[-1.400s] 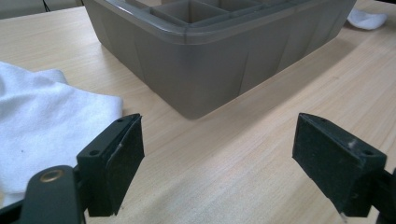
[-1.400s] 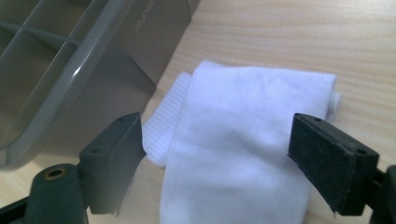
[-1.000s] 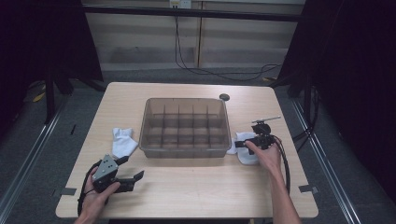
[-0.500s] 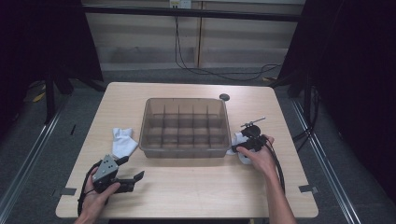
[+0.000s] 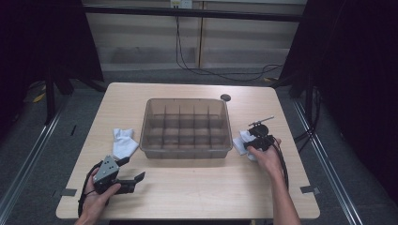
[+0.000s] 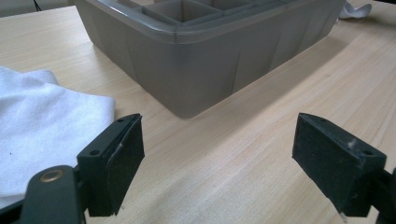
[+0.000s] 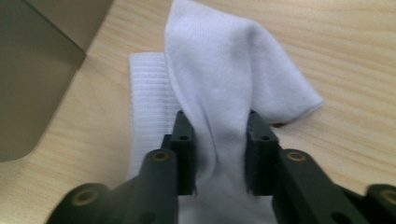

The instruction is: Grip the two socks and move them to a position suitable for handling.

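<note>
Right now the white sock [image 7: 224, 79] lying on the table [image 5: 197, 187] just right of the grey divided bin [image 5: 186, 126] is pinched between my right gripper [image 7: 218, 140], whose jaws have just been closing on its bunched fabric, while my left gripper [image 6: 219, 154] rests wide open at the near left, beside another white sock [image 6: 42, 121].
</note>
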Motion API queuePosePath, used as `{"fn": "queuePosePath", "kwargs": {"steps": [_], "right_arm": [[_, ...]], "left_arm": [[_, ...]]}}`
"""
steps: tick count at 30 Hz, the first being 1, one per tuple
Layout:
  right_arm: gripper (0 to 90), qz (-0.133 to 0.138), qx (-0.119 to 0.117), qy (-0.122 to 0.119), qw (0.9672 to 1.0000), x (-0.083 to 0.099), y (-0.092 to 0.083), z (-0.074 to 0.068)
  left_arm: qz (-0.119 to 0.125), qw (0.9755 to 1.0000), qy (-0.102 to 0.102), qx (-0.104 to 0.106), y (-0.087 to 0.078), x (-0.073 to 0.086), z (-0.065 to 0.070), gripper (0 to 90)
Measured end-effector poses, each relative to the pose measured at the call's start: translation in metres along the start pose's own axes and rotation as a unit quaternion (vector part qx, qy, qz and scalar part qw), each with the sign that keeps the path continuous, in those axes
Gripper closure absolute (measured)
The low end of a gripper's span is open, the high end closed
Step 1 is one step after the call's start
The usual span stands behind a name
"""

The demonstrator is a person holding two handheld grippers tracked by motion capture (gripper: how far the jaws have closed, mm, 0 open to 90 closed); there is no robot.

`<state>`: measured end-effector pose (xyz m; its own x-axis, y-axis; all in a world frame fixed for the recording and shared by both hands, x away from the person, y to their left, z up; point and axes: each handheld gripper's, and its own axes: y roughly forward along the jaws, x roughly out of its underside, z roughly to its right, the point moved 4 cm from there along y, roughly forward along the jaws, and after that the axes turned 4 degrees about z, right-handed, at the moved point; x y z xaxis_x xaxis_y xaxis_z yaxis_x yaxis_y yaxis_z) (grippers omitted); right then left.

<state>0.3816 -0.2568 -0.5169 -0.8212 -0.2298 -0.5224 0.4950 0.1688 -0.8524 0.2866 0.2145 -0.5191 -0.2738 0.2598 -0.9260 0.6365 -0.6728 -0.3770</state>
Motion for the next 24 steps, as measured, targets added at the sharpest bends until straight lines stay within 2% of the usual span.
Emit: {"fn": "queuePosePath", "kwargs": {"steps": [3,4,8,9,13,21,24], "right_arm": [[75.1,0.002,0.000,0.002,1.0000,0.000,0.000,0.002],[77.8,0.003,-0.001,0.011,0.9999,0.001,0.000,0.003],[79.8,0.002,-0.001,0.014,0.9999,0.001,-0.001,0.004],[81.0,0.001,-0.011,0.025,0.9996,0.001,-0.001,0.006],[81.7,0.000,-0.035,0.044,0.9984,0.002,-0.002,0.010],[82.1,0.010,-0.049,0.066,0.9966,0.002,-0.012,0.016],[82.0,0.019,-0.062,0.075,0.9951,0.001,-0.017,0.018]], "left_arm": [[0.000,1.0000,-0.002,0.000,0.000,0.000,0.000,16.5],[-0.001,1.0000,-0.001,0.000,0.000,0.000,0.000,16.5],[0.000,1.0000,-0.002,0.000,0.000,0.000,0.000,16.5],[-0.001,1.0000,-0.002,0.000,0.000,0.000,0.000,16.5],[0.000,1.0000,-0.005,-0.001,0.000,0.000,-0.001,16.5],[0.000,1.0000,-0.004,-0.001,0.000,0.000,0.000,16.5],[0.000,1.0000,-0.004,-0.001,0.000,0.000,0.000,16.5]]}}
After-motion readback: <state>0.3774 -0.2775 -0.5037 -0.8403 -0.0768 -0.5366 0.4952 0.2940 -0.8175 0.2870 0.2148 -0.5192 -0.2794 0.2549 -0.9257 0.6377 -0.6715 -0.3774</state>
